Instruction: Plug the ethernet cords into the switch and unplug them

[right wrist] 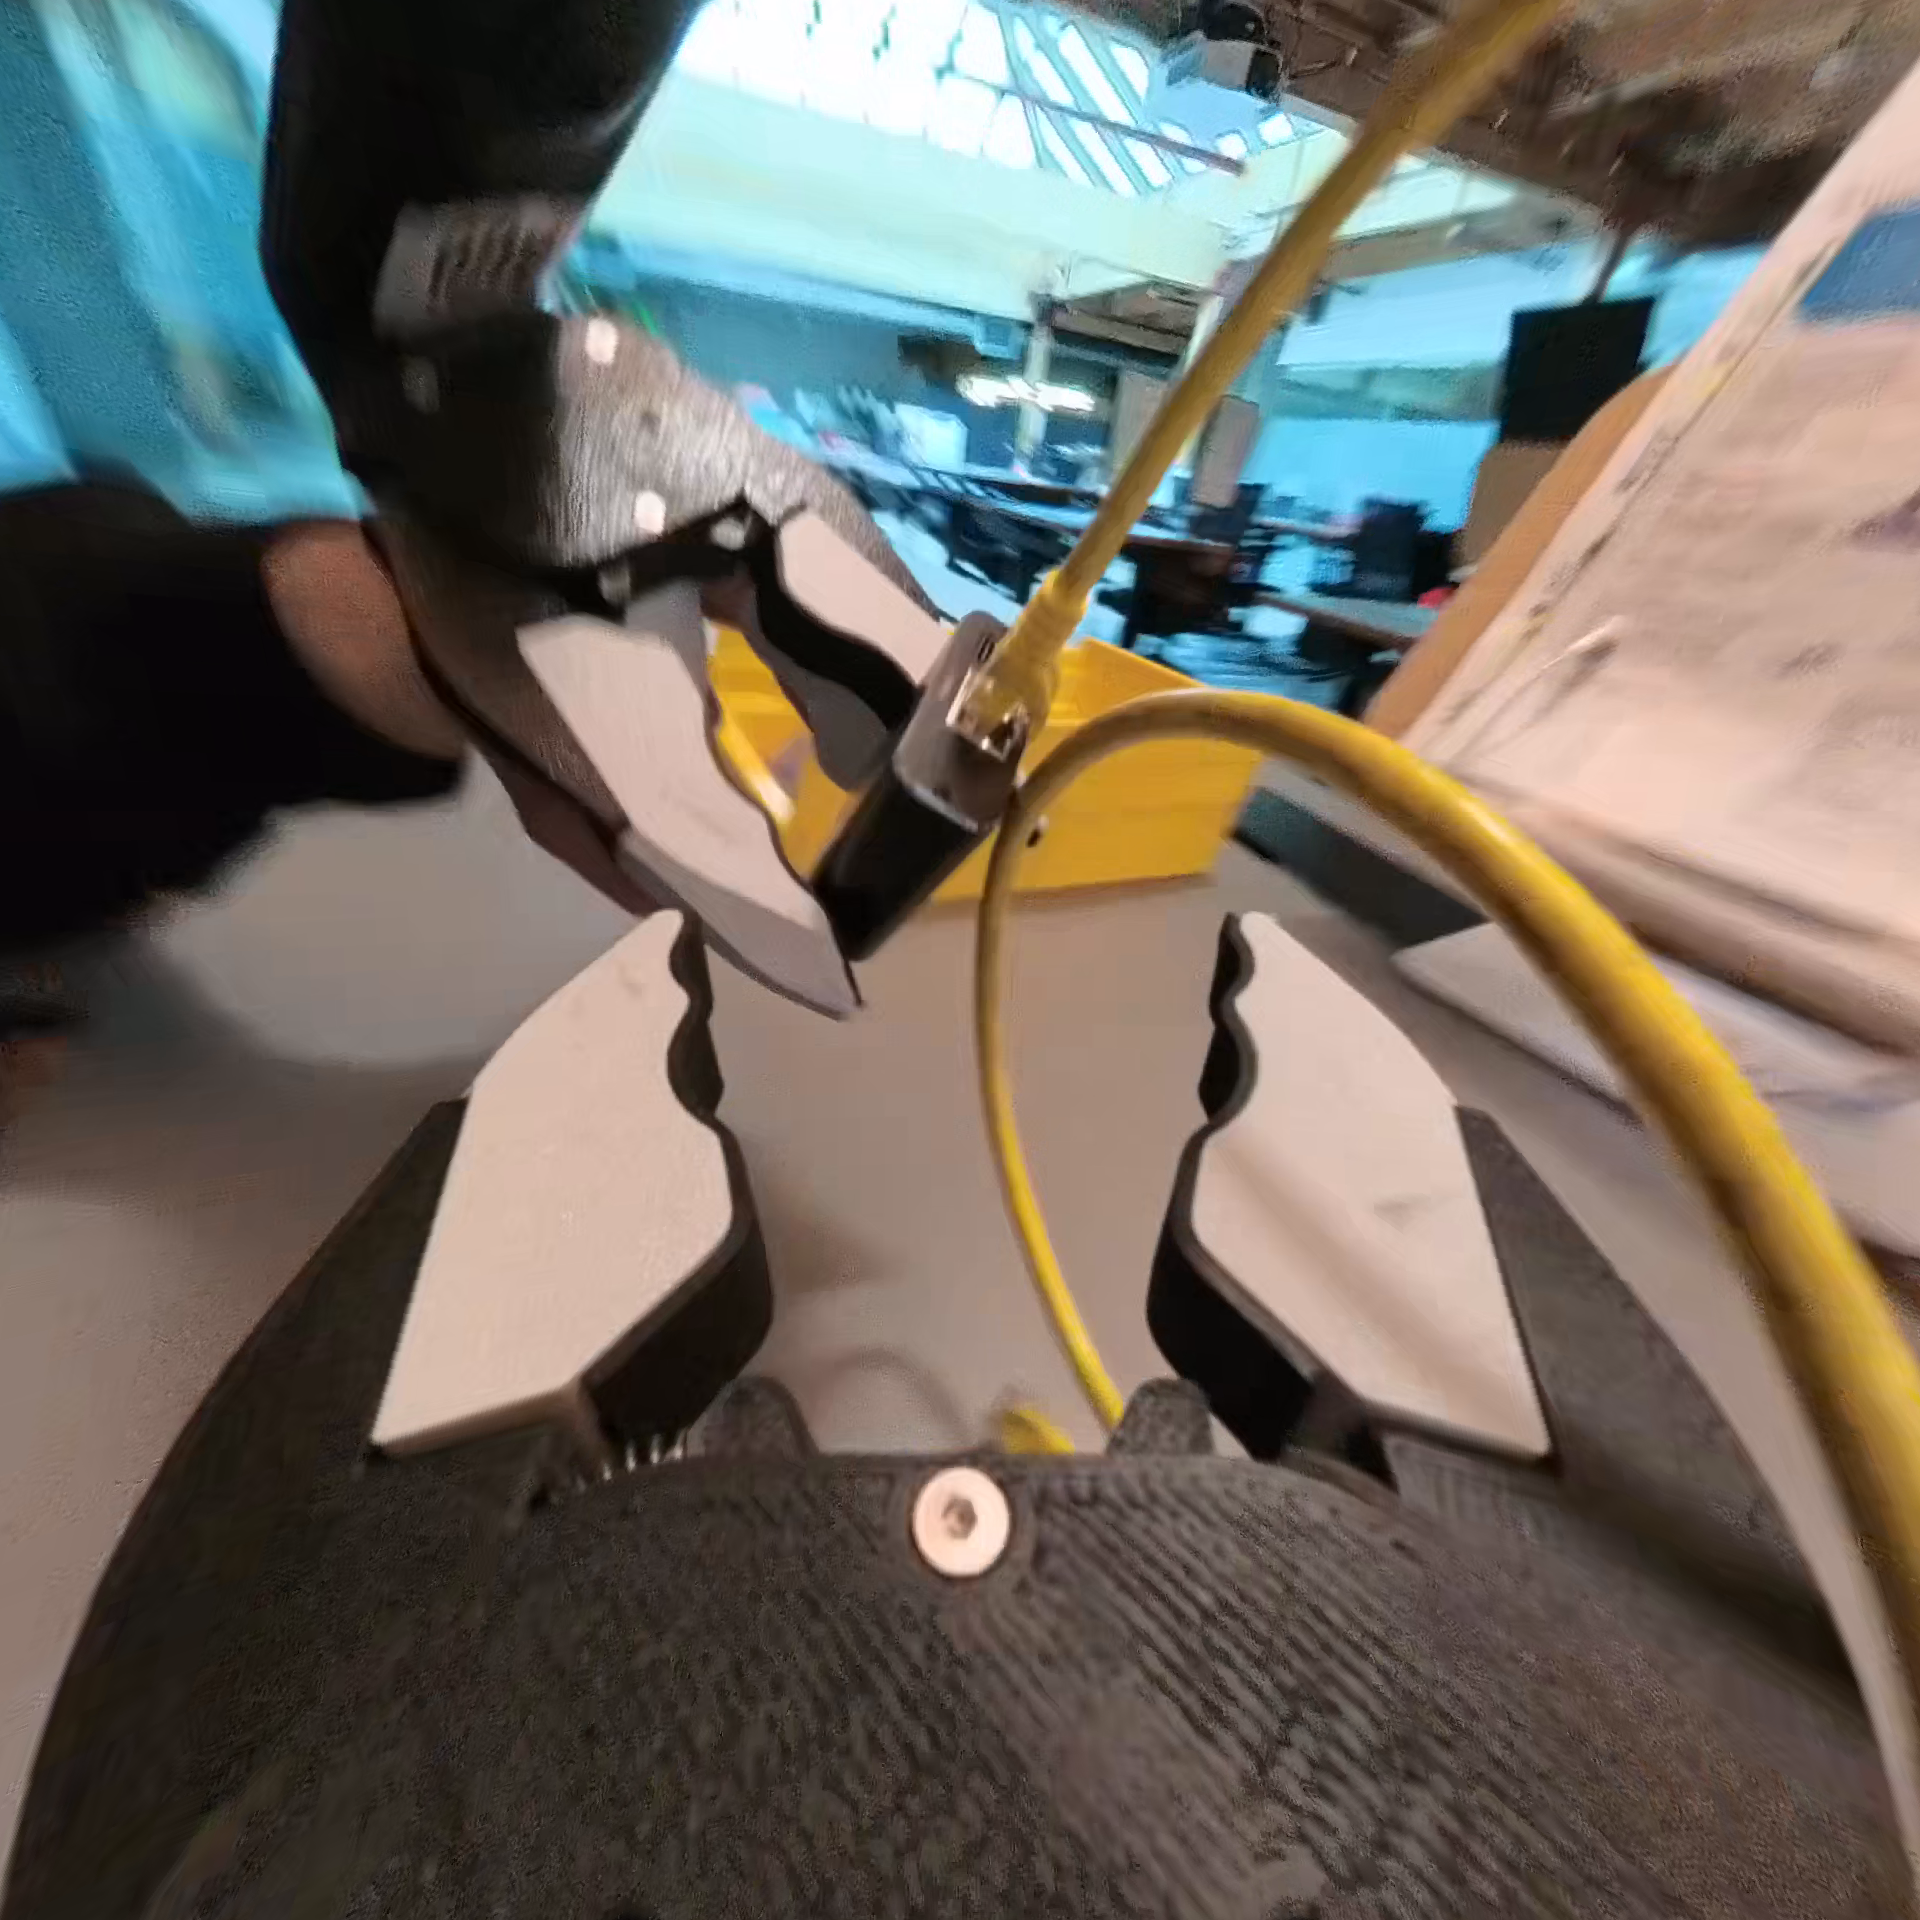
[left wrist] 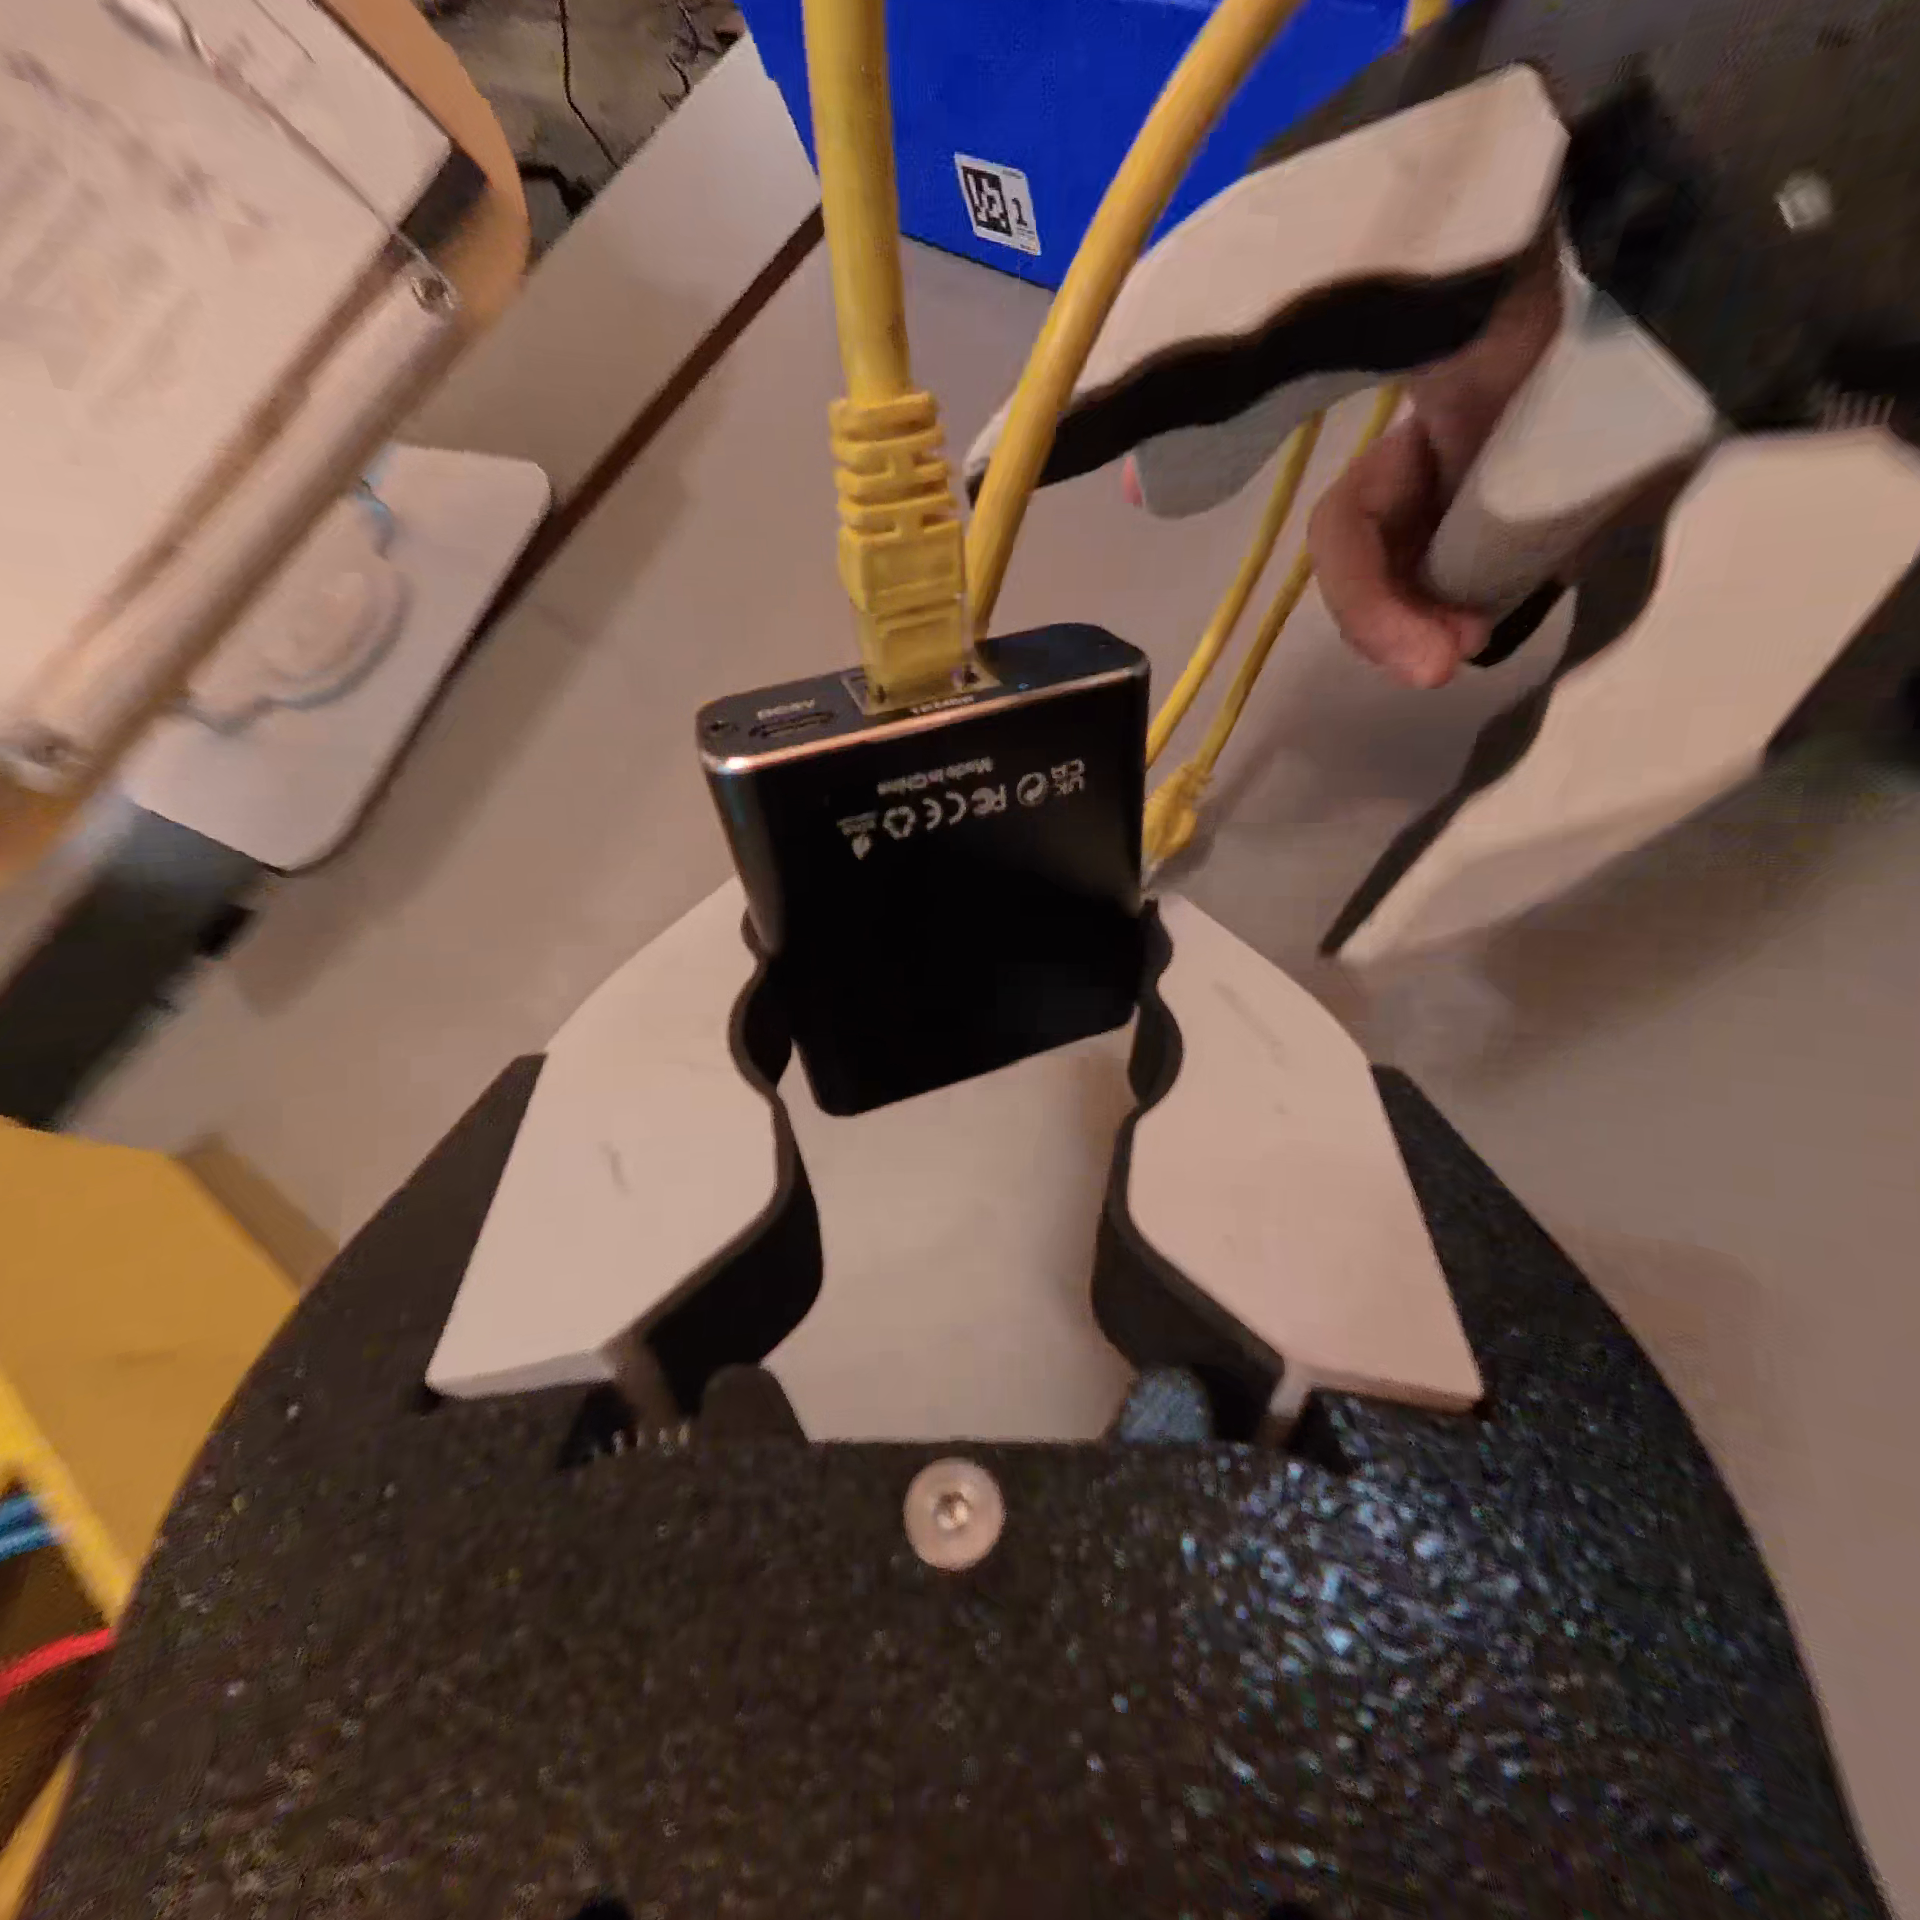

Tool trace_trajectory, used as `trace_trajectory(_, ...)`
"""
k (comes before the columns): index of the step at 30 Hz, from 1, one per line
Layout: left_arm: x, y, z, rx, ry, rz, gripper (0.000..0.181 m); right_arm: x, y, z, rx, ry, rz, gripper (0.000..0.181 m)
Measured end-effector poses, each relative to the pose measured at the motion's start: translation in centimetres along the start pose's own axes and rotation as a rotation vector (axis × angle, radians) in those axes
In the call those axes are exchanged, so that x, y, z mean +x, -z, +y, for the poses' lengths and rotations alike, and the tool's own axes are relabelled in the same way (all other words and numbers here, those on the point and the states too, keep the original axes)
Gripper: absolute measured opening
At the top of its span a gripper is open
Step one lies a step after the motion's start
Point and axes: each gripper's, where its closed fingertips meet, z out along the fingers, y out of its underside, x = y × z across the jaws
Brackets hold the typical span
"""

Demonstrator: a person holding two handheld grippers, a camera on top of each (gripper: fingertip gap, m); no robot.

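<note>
Switch in left tongs — right tongs agape, empty

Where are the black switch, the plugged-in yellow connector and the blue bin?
black switch (left wrist: 935, 883), left wrist view, its flat top face.
yellow connector (left wrist: 899, 551), left wrist view, its ribbed boot.
blue bin (left wrist: 1039, 94), left wrist view, its front wall.

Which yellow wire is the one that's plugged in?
Find the left gripper, which pinches a small black switch. One yellow cord's ribbed plug sits in the switch's top edge; the other yellow cords only hang beside it, unplugged.
</note>
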Motion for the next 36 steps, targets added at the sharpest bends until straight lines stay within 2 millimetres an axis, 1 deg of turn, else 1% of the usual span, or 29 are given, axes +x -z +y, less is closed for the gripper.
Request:
trace_trajectory(1, -0.1, 0.3, -0.4, -0.002, -0.066, -0.019, 0.063, -0.5, 0.0, -0.5, 0.041, -0.129, -0.066, 0.090)
trace_trajectory(2, -0.1, 0.5, -0.6, -0.016, -0.129, -0.035, 0.063, -0.8, -0.1, -0.8, 0.065, -0.225, -0.117, 0.080)
trace_trajectory(3, 0.0, 0.5, -0.7, -0.036, -0.197, -0.045, 0.063, -1.2, -0.3, -0.9, 0.082, -0.288, -0.155, 0.079)
trace_trajectory(4, 0.2, 0.4, -0.9, -0.052, -0.265, -0.052, 0.063, -1.6, -0.5, -0.8, 0.087, -0.327, -0.182, 0.077)
trace_trajectory(5, 0.5, 0.3, -1.0, -0.069, -0.322, -0.053, 0.063, -1.8, -0.7, -0.3, 0.065, -0.336, -0.184, 0.069)
trace_trajectory(7, 1.3, -0.1, -1.0, -0.099, -0.408, -0.047, 0.063, -0.6, -0.9, 0.2, 0.077, -0.318, -0.084, 0.045)
trace_trajectory(8, 1.4, -0.2, -1.1, -0.101, -0.439, -0.054, 0.063, -0.5, -0.8, 0.1, 0.104, -0.343, -0.089, 0.035)
trace_trajectory(10, 1.4, -0.4, -1.3, -0.090, -0.457, -0.066, 0.063, -0.6, -0.7, 0.2, 0.104, -0.490, -0.168, 0.031)
trace_trajectory(12, 1.3, -0.5, -1.9, -0.033, -0.438, -0.076, 0.063, -0.2, -0.5, -0.2, 0.147, -0.607, -0.208, 0.025)
trace_trajectory(13, 1.2, -0.4, -2.4, 0.025, -0.431, -0.089, 0.063, 0.1, -0.3, -0.6, 0.183, -0.655, -0.205, 0.030)
trace_trajectory(15, 0.9, 0.3, -3.7, 0.174, -0.371, -0.125, 0.064, 0.9, 0.3, -1.6, 0.274, -0.836, -0.237, 0.027)
trace_trajectory(16, 0.7, 0.9, -4.3, 0.253, -0.333, -0.141, 0.071, 1.6, 0.7, -1.8, 0.320, -0.937, -0.241, 0.029)
trace_trajectory(17, 0.6, 1.6, -4.6, 0.318, -0.301, -0.148, 0.073, 2.2, 0.9, -1.7, 0.344, -1.029, -0.236, 0.029)
trace_trajectory(19, 1.0, 2.2, -4.5, 0.400, -0.290, -0.129, 0.073, 2.3, 1.0, -1.4, 0.352, -1.153, -0.287, 0.029)
trace_trajectory(21, 1.1, 2.1, -4.2, 0.423, -0.356, -0.164, 0.077, 2.2, 0.8, -1.4, 0.377, -1.228, -0.318, 0.024)
trace_trajectory(22, 1.2, 2.1, -4.1, 0.431, -0.394, -0.177, 0.079, 1.8, 0.6, -1.4, 0.368, -1.255, -0.349, 0.027)
trace_trajectory(25, 1.2, 1.9, -4.5, 0.469, -0.424, -0.188, 0.078, 0.3, -0.1, -1.3, 0.323, -1.266, -0.403, 0.028)
trace_trajectory(27, 1.4, 1.9, -4.6, 0.485, -0.417, -0.150, 0.064, -0.1, -0.3, -1.2, 0.306, -1.257, -0.413, 0.027)
trace_trajectory(28, 1.2, 2.0, -4.7, 0.493, -0.413, -0.150, 0.061, -0.2, -0.4, -1.1, 0.297, -1.253, -0.417, 0.028)
trace_trajectory(31, 1.1, 1.5, -3.9, 0.432, -0.355, -0.097, 0.061, -0.3, -0.7, 0.0, 0.221, -1.176, -0.380, 0.033)
trace_trajectory(32, 1.0, 1.4, -3.7, 0.426, -0.319, -0.078, 0.061, -0.8, -0.8, 0.4, 0.172, -1.127, -0.377, 0.039)
trace_trajectory(33, 0.5, 1.3, -3.4, 0.420, -0.267, -0.070, 0.061, -1.8, -1.0, 0.9, 0.094, -1.075, -0.396, 0.054)
trace_trajectory(34, -0.6, 1.3, -3.1, 0.410, -0.205, -0.084, 0.061, -3.2, -0.9, 1.4, -0.003, -1.024, -0.448, 0.070)
trace_trajectory(35, -1.8, 1.3, -2.6, 0.403, -0.132, -0.090, 0.061, -5.2, -0.5, 1.7, -0.111, -0.961, -0.530, 0.076)
trace_trajectory(36, -3.0, 1.5, -2.2, 0.404, -0.048, -0.085, 0.062, -7.1, 0.2, 2.0, -0.206, -0.871, -0.623, 0.074)
